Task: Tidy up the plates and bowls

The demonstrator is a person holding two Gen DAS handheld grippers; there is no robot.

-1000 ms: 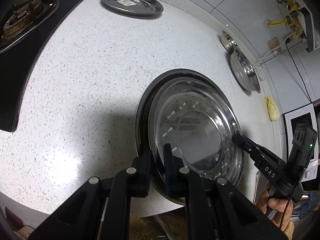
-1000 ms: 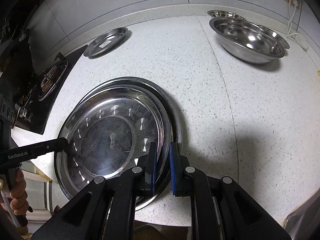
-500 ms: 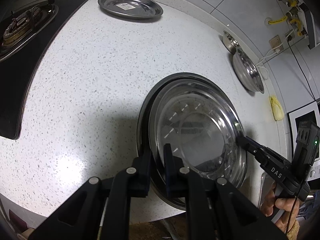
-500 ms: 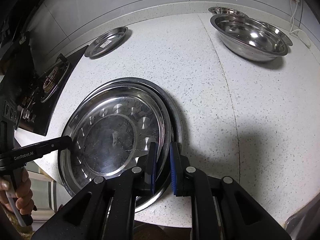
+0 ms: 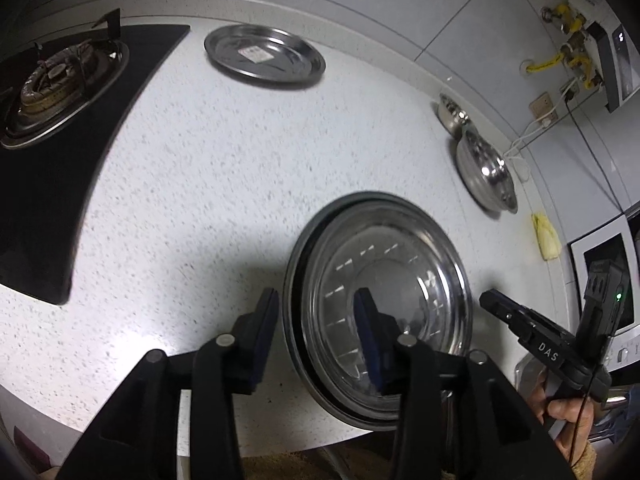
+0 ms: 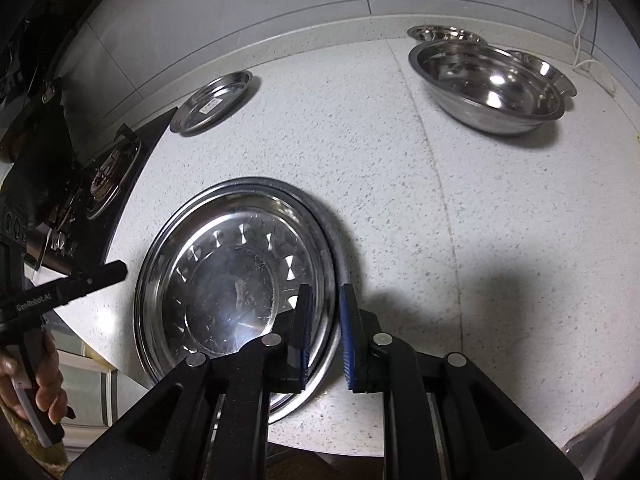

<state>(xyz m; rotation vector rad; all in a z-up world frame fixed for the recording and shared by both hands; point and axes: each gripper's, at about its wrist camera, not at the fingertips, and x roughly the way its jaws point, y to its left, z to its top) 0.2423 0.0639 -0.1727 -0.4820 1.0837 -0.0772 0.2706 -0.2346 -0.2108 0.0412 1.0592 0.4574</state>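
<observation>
A stack of large steel plates (image 5: 384,292) lies flat on the speckled counter near its front edge, also in the right wrist view (image 6: 236,276). My left gripper (image 5: 316,340) is open, its jaws astride the stack's left rim and apart from it. My right gripper (image 6: 325,336) is open a little, its jaws either side of the stack's right rim, above it. A smaller steel plate (image 5: 264,58) lies at the back by the hob, also in the right wrist view (image 6: 212,102). A large steel bowl (image 6: 488,88) stands at the back right with a smaller bowl (image 6: 444,34) behind it.
A black gas hob (image 5: 60,120) fills the counter's left side. Wall sockets, a white cable (image 6: 584,36) and yellow gas pipes (image 5: 568,44) are on the wall behind the bowls. A yellow cloth (image 5: 546,236) lies at the counter's right end. The counter edge runs just below both grippers.
Both grippers have opened and let go of the top plate's rim. The plates now rest on the counter. Both grippers have drawn back slightly.
</observation>
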